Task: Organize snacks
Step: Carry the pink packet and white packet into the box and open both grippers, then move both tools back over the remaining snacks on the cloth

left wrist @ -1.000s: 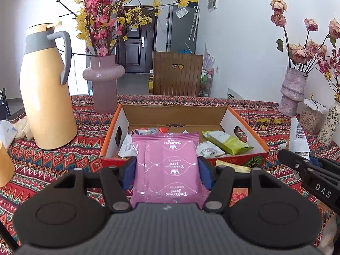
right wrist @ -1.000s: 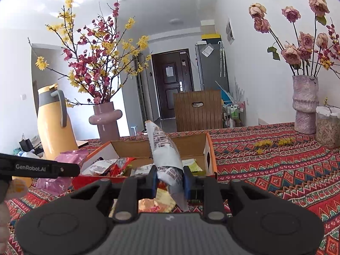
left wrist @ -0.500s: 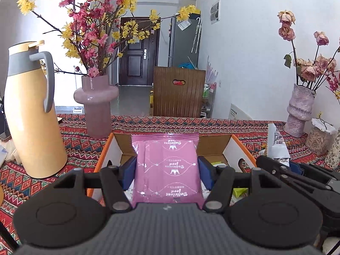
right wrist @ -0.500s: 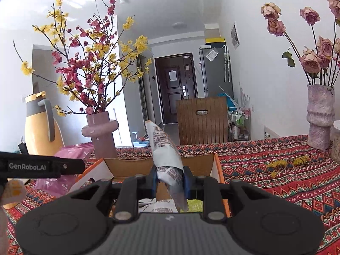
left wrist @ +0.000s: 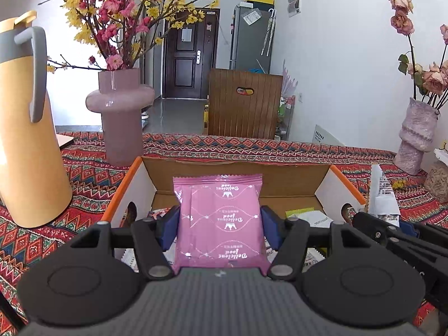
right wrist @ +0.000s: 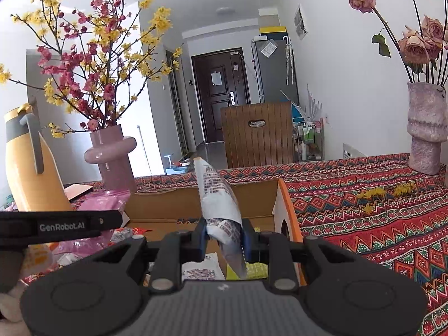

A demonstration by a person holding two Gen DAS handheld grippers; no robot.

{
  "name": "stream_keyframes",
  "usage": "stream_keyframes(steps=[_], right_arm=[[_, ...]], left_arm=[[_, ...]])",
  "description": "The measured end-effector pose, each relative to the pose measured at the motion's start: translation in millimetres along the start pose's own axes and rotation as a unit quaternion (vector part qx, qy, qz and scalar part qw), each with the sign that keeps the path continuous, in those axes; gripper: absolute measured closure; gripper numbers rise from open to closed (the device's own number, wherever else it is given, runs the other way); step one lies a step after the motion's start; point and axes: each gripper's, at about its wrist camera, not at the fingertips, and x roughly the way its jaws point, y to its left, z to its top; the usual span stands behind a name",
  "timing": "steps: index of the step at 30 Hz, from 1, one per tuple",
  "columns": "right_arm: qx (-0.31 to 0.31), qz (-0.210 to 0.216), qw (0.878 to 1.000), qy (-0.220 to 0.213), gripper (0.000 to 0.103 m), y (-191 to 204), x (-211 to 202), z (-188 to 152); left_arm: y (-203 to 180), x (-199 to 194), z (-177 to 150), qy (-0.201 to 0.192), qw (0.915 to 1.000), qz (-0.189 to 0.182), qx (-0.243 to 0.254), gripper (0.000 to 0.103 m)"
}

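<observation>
My left gripper point(left wrist: 219, 225) is shut on a pink snack packet point(left wrist: 218, 196), held flat over the open cardboard box point(left wrist: 238, 177). Several snack packets lie inside the box. In the right wrist view my right gripper point(right wrist: 224, 236) holds a white printed snack packet point(right wrist: 217, 196) upright over the box point(right wrist: 168, 204), near its right wall. Its jaws are opening, and the pads still touch the packet. The right gripper point(left wrist: 392, 232) and its white packet point(left wrist: 382, 196) also show at the right of the left wrist view. The left gripper point(right wrist: 56, 225) shows at the left of the right wrist view.
A yellow thermos jug point(left wrist: 25, 140) and a pink vase of blossoms point(left wrist: 120, 117) stand left of the box. A textured vase of roses point(right wrist: 425, 128) stands at the far right on the patterned tablecloth point(right wrist: 364, 224). Loose yellow petals point(right wrist: 386, 191) lie right of the box.
Both grippers have moved forward with their packets, from in front of the box to over it. The vases and the jug look nearer.
</observation>
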Motion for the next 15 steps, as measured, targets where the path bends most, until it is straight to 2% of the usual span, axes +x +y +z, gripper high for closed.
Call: stream_keyframes(steps=[2,4,5,6,8,9,10,15], right_arm=[[-0.005,-0.004,1.000,0.011,0.070,2.2,4.4,-2.4],[-0.006,-0.008,1.000,0.012,0.058,0.7,3.3,-5.1],[-0.004,-0.008,1.000,0.010,0.056,0.1,2.7,-5.4],[-0.003,-0.009,1.000,0.009,0.047,-0.4,2.1,-5.5],[0.002,-0.010,1.000,0.005,0.027,-2.6,-0.8,-5.0],[0.006,-0.011,1.000,0.002,0.008,-3.6,-2.1,-5.1],[0.010,-0.012,1.000,-0.003,0.000,-5.3,-3.9,-4.9],[0.026,-0.010,1.000,-0.014,0.000,-11.9,-8.6,-4.3]], left_arm=[[5.1,0.6,-1.0,0.001,0.9999,-0.008,-0.009,0.041],[9.5,-2.4,-0.7,-0.005,0.9998,-0.008,-0.017,0.036],[10.9,-5.1,0.1,-0.010,0.9997,-0.005,-0.020,0.026],[12.3,-7.6,0.5,-0.015,0.9996,-0.001,-0.024,0.012],[13.9,-14.4,1.0,-0.031,0.9989,0.010,-0.033,0.000],[14.8,-16.7,1.0,-0.036,0.9986,0.014,-0.035,0.000],[15.8,-17.6,1.8,-0.036,0.9986,0.012,-0.038,0.000],[18.1,-15.3,2.0,-0.028,0.9985,0.018,-0.044,0.000]])
